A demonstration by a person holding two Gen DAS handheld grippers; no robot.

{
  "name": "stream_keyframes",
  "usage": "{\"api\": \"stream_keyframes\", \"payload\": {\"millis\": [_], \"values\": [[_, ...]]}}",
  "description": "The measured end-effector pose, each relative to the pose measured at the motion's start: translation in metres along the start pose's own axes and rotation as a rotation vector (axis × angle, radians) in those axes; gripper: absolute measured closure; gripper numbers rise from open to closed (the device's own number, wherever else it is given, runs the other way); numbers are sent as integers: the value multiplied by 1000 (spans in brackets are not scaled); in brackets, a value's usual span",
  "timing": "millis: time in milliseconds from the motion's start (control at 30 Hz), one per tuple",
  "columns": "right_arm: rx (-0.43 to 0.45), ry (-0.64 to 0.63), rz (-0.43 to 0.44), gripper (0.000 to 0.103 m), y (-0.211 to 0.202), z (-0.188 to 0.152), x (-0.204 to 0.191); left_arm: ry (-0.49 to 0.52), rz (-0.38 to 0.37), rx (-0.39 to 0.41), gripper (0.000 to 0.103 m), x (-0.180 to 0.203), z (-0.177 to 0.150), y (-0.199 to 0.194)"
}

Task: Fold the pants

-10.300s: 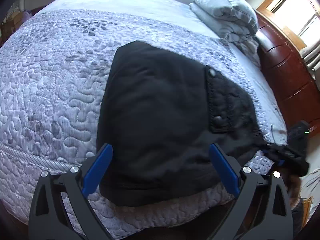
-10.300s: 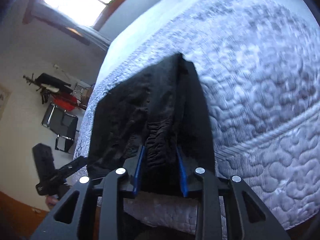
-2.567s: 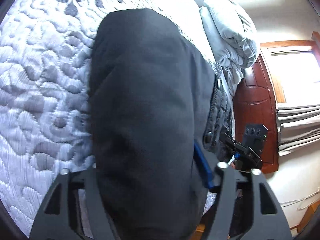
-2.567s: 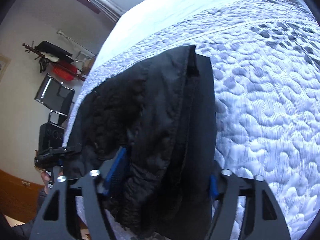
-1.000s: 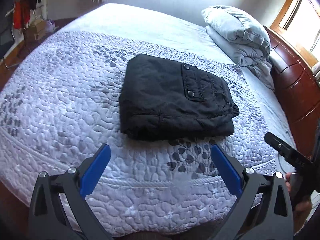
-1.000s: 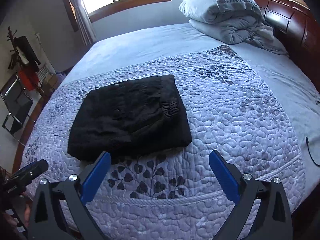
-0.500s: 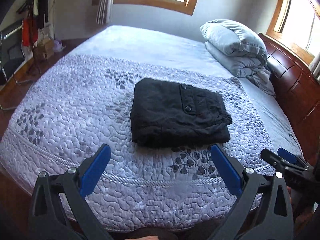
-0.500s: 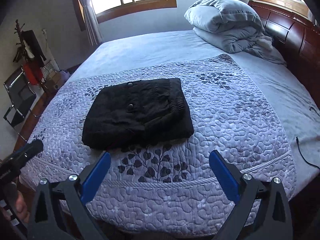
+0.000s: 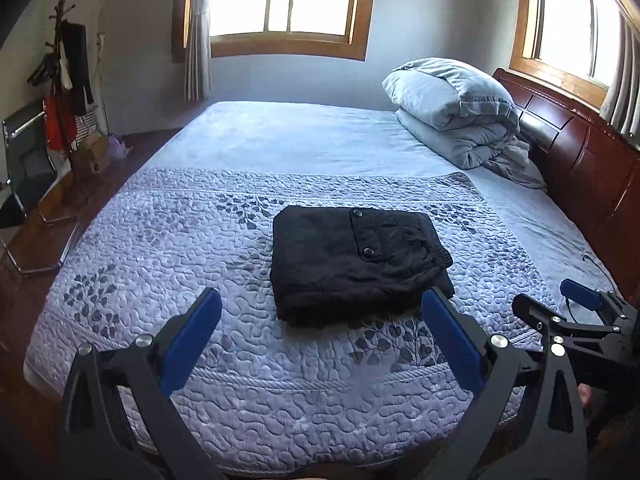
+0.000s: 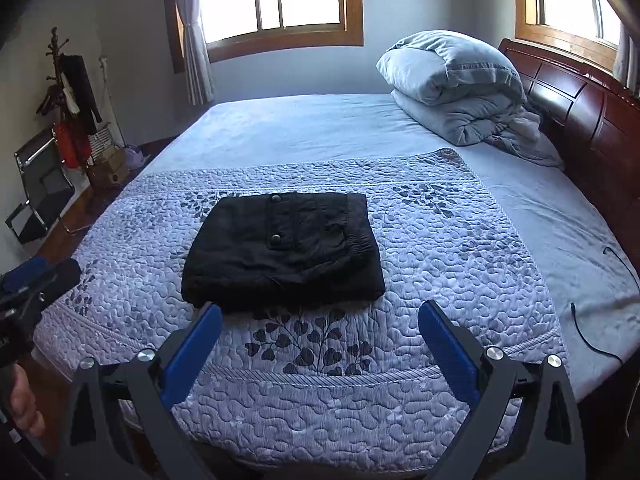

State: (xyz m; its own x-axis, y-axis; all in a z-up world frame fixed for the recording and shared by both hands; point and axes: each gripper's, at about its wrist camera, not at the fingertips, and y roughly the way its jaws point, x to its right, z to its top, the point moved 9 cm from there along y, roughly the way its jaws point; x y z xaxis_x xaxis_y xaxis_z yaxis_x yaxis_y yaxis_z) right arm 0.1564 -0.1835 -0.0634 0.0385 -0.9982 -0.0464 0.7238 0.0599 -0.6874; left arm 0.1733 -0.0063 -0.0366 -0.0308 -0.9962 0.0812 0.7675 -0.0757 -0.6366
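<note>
Black pants [image 9: 352, 260] lie folded into a compact rectangle on the quilted bedspread [image 9: 160, 240], roughly mid-bed, pocket flap w/ two snaps facing up, elastic waistband toward the headboard [image 9: 580, 160] side. Left gripper [image 9: 320, 312] hangs above the near edge of the bed, jaws spread wide, nothing between the blue pads, well apart from the pants. Right gripper [image 10: 318, 318] likewise: jaws wide open, empty, over the near quilt border, pants just beyond the fingertips but not touching. In the left view the right gripper shows at the far right edge; in the right view the left one pokes in at the left edge. Grey duvet [image 10: 456, 88] is bundled up by the headboard. Two windows [image 9: 280, 0] bright behind, coat rack [image 9: 68, 72] and a chair [image 10: 40, 184] at left.
</note>
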Motion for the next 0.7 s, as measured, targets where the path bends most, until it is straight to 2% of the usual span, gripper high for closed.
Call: {"api": "stream_keyframes", "payload": {"millis": [433,700], "values": [[-3,26,-15,4,-21,-9,7,90,40,25,3,16,-3,-23],[-4,19,-24,4,-23,-13,10,87,87,-18,3,4,-15,-4]]}}
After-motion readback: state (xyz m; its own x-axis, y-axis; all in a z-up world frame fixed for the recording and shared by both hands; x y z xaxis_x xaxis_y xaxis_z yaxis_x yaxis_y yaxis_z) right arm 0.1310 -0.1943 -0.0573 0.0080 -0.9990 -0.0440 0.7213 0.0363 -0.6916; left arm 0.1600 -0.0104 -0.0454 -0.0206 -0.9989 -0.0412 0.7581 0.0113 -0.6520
